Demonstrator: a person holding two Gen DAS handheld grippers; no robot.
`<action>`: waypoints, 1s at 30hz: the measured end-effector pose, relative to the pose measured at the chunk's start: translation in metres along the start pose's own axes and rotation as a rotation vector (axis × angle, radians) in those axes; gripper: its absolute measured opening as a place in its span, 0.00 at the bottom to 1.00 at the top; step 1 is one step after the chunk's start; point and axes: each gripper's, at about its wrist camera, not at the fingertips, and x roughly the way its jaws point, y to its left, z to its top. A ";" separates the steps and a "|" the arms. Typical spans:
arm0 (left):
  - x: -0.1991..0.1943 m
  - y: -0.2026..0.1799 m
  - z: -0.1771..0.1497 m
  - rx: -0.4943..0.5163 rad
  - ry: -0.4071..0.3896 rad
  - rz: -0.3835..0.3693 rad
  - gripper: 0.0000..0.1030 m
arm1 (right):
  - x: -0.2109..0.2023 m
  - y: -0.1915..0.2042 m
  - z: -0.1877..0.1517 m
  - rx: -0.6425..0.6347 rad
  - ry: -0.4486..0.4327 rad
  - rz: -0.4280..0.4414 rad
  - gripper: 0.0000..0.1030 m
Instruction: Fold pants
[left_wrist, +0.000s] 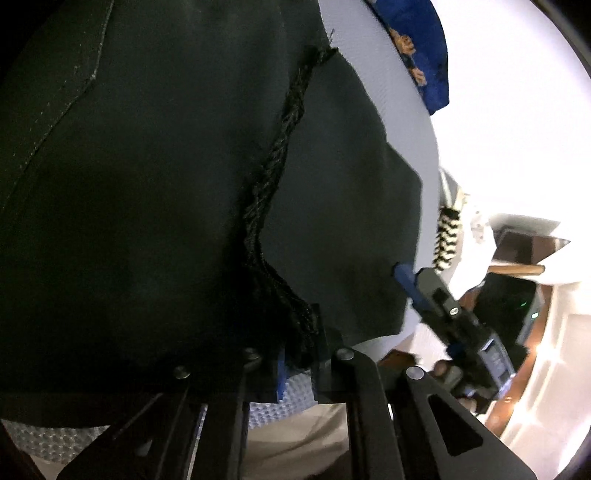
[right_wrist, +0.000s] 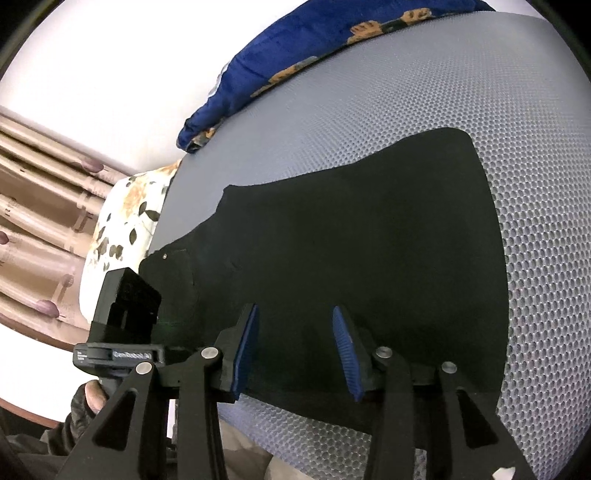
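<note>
The black pants (right_wrist: 351, 243) lie spread on a grey honeycomb mat (right_wrist: 480, 110). In the left wrist view the pants (left_wrist: 147, 184) fill most of the frame, with a frayed seam (left_wrist: 280, 166) running down into my left gripper (left_wrist: 295, 354), which is shut on the fabric at the seam. My right gripper (right_wrist: 295, 347) is open, its blue pads (right_wrist: 245, 347) apart just above the near edge of the pants, nothing between them. The right gripper also shows in the left wrist view (left_wrist: 436, 291), at the pants' right edge.
A blue patterned cloth (right_wrist: 332, 48) lies at the far edge of the mat. A floral pillow (right_wrist: 125, 218) sits left of the mat, with a wooden bed frame (right_wrist: 37, 206) beyond. The left gripper's body (right_wrist: 125, 310) is at the pants' left corner.
</note>
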 end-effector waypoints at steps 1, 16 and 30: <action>-0.002 -0.004 -0.002 0.021 -0.013 0.005 0.08 | 0.001 0.000 0.000 0.000 0.002 -0.007 0.39; -0.012 -0.015 -0.014 0.199 -0.062 0.166 0.10 | 0.016 -0.011 -0.010 -0.021 0.073 -0.125 0.38; -0.042 -0.053 0.009 0.408 -0.319 0.463 0.22 | 0.000 -0.001 0.040 -0.172 -0.076 -0.335 0.40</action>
